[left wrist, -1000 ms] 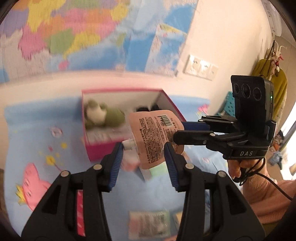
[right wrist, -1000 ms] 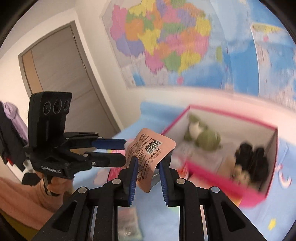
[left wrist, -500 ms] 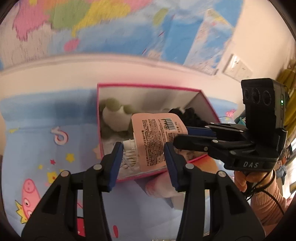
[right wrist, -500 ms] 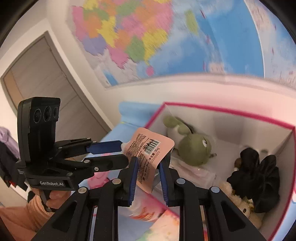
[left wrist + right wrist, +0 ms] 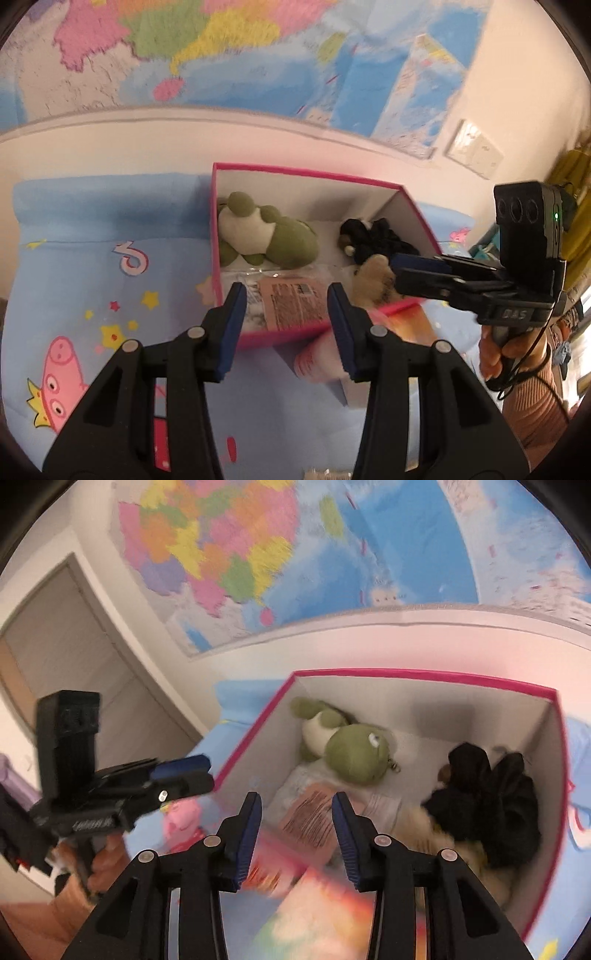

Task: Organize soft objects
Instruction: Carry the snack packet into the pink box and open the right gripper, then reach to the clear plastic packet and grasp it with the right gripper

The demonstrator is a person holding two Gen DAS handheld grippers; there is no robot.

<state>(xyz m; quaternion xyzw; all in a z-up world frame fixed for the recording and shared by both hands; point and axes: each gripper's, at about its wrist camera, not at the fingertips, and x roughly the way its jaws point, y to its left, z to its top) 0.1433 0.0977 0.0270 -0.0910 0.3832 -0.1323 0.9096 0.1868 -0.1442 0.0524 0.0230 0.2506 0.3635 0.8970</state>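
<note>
A pink-rimmed box (image 5: 306,171) stands on the blue cartoon mat (image 5: 92,295). Inside lie a green frog plush (image 5: 280,240), a black soft thing (image 5: 376,236), a tan plush (image 5: 373,280) and a pink printed pouch (image 5: 291,302). My left gripper (image 5: 286,295) hovers over the box's near wall, its jaws apart and gripping nothing. My right gripper (image 5: 295,801) hangs above the pouch (image 5: 310,816). Its jaws are opening, with nothing pressed between them. In the right wrist view the frog (image 5: 354,753) and the black thing (image 5: 491,805) lie deeper in the box (image 5: 406,674).
Another pink pouch (image 5: 317,354) and an orange packet (image 5: 410,325) lie on the mat just outside the near wall. A clear packet (image 5: 325,474) shows at the bottom edge. A map-covered wall stands behind the box, and a door (image 5: 55,664) is at the left.
The pink pouch has left the right gripper's jaws and now lies flat in the box. The right jaws have widened. Both grippers have moved closer to the box and lower.
</note>
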